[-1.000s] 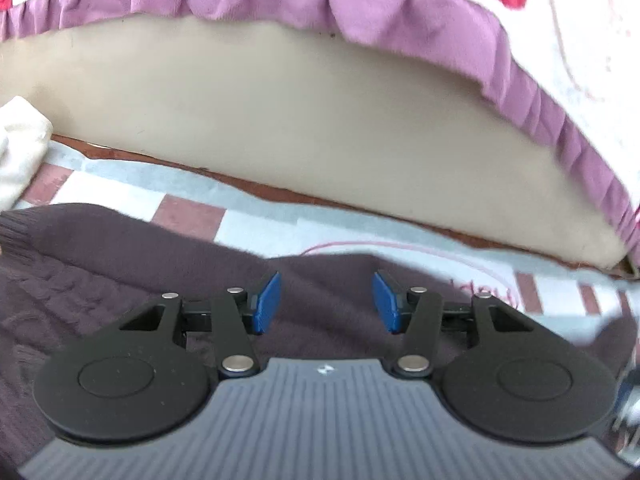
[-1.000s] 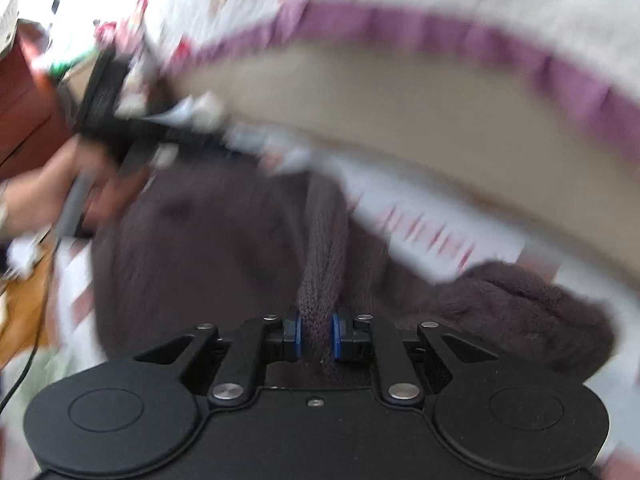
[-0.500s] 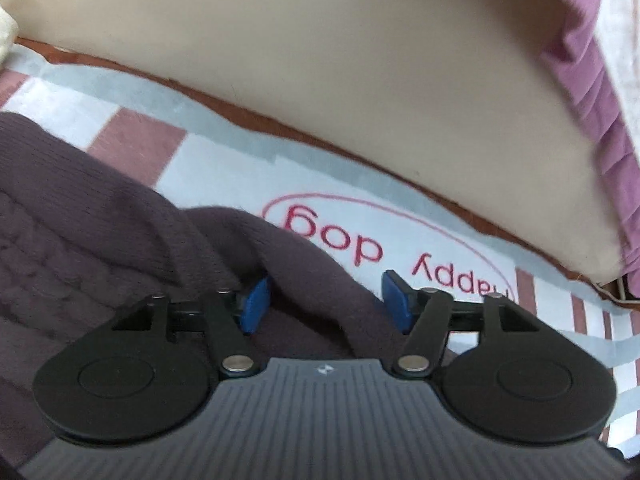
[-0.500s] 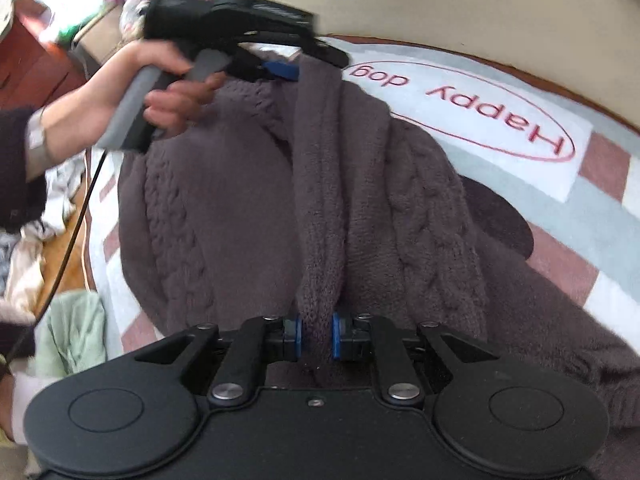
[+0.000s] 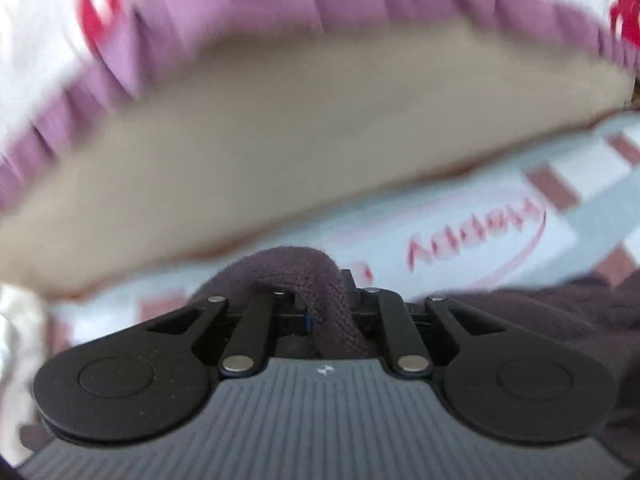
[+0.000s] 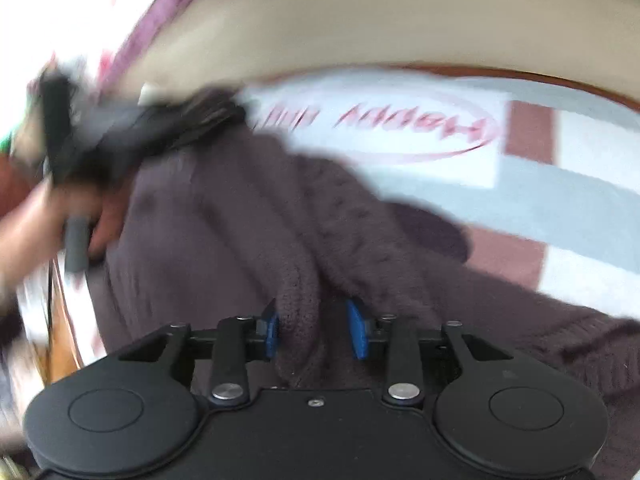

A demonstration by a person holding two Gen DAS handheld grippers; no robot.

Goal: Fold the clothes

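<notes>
A dark purple cable-knit sweater [image 6: 248, 216] lies on a checked mat. In the left wrist view my left gripper [image 5: 326, 316] is shut on a bunched fold of the sweater [image 5: 316, 280], which arches over the fingers. In the right wrist view my right gripper [image 6: 314, 332] is open, its blue pads [image 6: 358, 334] apart, with a ridge of the sweater lying loose between them. The left gripper [image 6: 100, 136] also shows at the far left of that view, blurred, in a hand.
The mat [image 6: 580, 152] is pale blue, white and brown, with a red "Happy dog" oval [image 6: 416, 128]. A beige mattress side [image 5: 280, 136] with a purple frilled bedspread [image 5: 420, 4] rises behind it. White cloth [image 5: 16, 320] lies at the left.
My left gripper has shut on the sweater's fold and swung left. My right gripper has opened and let go of the ridge it held. Both views are blurred by motion.
</notes>
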